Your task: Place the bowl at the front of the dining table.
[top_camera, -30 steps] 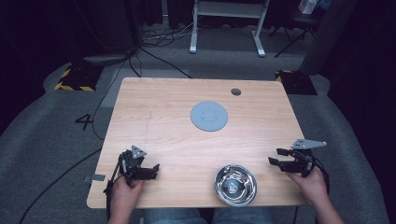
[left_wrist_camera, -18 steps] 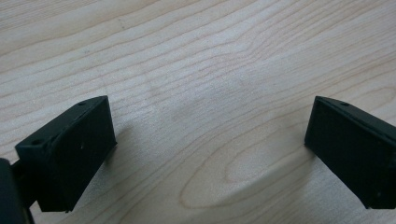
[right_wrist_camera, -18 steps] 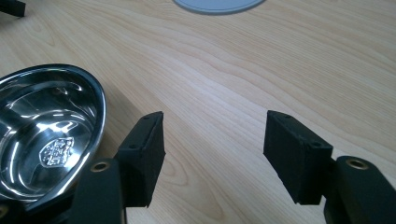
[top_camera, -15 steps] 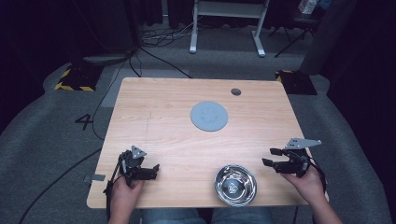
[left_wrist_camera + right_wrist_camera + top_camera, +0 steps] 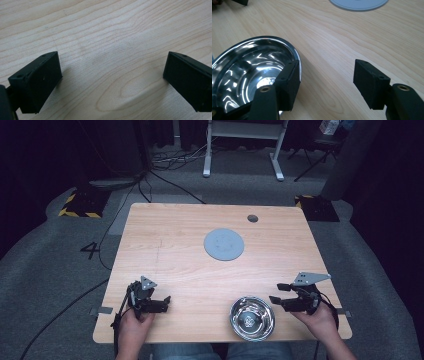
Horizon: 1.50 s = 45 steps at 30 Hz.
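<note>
High view: one steel bowl [image 5: 252, 318] sits on the desk [image 5: 185, 255] at the near edge, about 5 o'clock from the desk's middle. One grey disc [image 5: 224, 244] lies flat just beyond the middle, at 12 o'clock from the bowl and well apart from it. One small dark hole [image 5: 252, 218] marks the far side at 1 o'clock.

Since a second ago the right gripper [image 5: 278, 293] has moved in from the right edge toward the bowl and now hovers just beside its rim at 3 o'clock, held by the right hand [image 5: 320, 317]. The left gripper [image 5: 165, 302] and the left hand [image 5: 133, 324] have stayed put at 8 o'clock; bowl and disc have not moved.

Right gripper view: both fingers [image 5: 372, 83] stand wide apart and hold nothing, one over the bowl's rim, the other over bare wood. Left gripper view: two fingers [image 5: 37, 80] are spread wide over bare wood, empty.

Two grippers, two hands, one bowl, one disc.
</note>
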{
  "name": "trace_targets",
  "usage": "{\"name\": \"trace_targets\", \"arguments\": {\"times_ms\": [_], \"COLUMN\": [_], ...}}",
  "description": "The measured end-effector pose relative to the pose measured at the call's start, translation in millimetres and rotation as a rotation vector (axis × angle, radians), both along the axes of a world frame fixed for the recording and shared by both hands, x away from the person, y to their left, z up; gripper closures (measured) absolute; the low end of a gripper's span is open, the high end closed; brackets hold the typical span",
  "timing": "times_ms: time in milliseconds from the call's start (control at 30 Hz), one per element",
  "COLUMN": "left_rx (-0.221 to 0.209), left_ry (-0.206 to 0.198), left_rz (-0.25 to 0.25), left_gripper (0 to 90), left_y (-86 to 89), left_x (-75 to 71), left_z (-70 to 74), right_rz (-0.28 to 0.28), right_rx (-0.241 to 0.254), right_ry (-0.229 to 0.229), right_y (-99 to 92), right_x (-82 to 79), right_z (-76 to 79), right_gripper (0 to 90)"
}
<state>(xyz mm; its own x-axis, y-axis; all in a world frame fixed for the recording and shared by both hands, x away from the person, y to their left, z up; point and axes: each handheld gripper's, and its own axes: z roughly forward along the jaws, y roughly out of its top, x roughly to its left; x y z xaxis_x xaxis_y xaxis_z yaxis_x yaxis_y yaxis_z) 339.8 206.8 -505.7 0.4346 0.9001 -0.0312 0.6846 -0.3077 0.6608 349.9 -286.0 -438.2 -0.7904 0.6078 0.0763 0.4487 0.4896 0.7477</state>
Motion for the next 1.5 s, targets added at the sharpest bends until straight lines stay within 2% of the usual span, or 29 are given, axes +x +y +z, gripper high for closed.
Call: {"name": "trace_targets", "arguments": {"times_ms": [200, 400, 433, 467, 600, 667, 700, 933, 1100, 1167, 1200, 1233, 1267, 1333, 1500], "left_rx": [0.001, 0.001, 0.001, 0.001, 0.001, 0.000, 0.000, 0.001, 0.000, 0.000, 0.001, -0.001, -0.001, 0.001, 0.001], "left_ry": [-0.001, 0.000, 0.000, 0.000, 0.000, 0.000, 0.001, 0.001, 0.000, 0.000, 0.000, 0.000, 0.000, 0.000, 0.000], "left_rz": [0.000, 0.000, 0.000, 0.000, 0.000, 0.000, -0.001, -0.001, -0.001, 0.000, 0.000, 0.001, 0.001, 0.000, 0.000], "left_gripper": [1.9, 1.9, 1.9, 1.9, 1.9, 1.9, 1.9, 1.9, 1.9, 1.9, 1.9, 1.9, 1.9, 1.9, 1.9], "left_y": [0.0, 0.0, 0.0, 0.0, 0.0, 0.0, 0.0, 0.1, 0.0, 0.0, 0.0, -0.2, -0.2, 0.0, 0.0], "left_x": [0.0, 0.0, 0.0, 0.0, 0.0, 0.0, 0.0, 0.0, 0.0, 0.0, 0.0, -0.1, -0.1, 0.0, 0.0], "left_z": [0.0, 0.0, 0.0, 0.0, 0.0, 0.0, 0.1, 0.1, 0.0, 0.0, 0.0, -0.1, -0.1, 0.0, 0.1], "right_rz": [0.040, 0.121, 0.121, 0.144, 0.174, 0.174, 0.157, 0.130, 0.138, 0.147, 0.147, 0.152, 0.154, 0.155, 0.149], "right_rx": [-0.009, -0.008, -0.008, 0.000, 0.025, 0.014, -0.009, -0.035, -0.067, -0.073, -0.073, -0.074, -0.078, -0.083, -0.098], "right_ry": [0.007, 0.020, 0.020, 0.040, 0.094, 0.092, 0.098, 0.120, 0.156, 0.190, 0.190, 0.219, 0.230, 0.235, 0.259], "right_y": [12.1, 30.5, 30.5, 34.9, 40.4, 41.5, 42.7, 45.5, 51.1, 53.2, 53.2, 54.3, 54.5, 54.8, 53.9], "right_x": [-5.8, -16.1, -16.1, -17.2, -16.2, -15.0, -11.2, -0.1, 7.3, 11.4, 11.4, 14.0, 14.4, 14.9, 18.0], "right_z": [0.3, 3.1, 3.1, 2.5, 0.1, -1.1, -4.7, -14.1, -23.7, -28.7, -28.7, -31.8, -32.3, -33.2, -32.9], "right_gripper": [37.7, 37.3, 37.3, 37.1, 36.7, 36.7, 36.8, 37.8, 44.7, 49.3, 49.3, 53.7, 55.6, 57.8, 70.7]}}
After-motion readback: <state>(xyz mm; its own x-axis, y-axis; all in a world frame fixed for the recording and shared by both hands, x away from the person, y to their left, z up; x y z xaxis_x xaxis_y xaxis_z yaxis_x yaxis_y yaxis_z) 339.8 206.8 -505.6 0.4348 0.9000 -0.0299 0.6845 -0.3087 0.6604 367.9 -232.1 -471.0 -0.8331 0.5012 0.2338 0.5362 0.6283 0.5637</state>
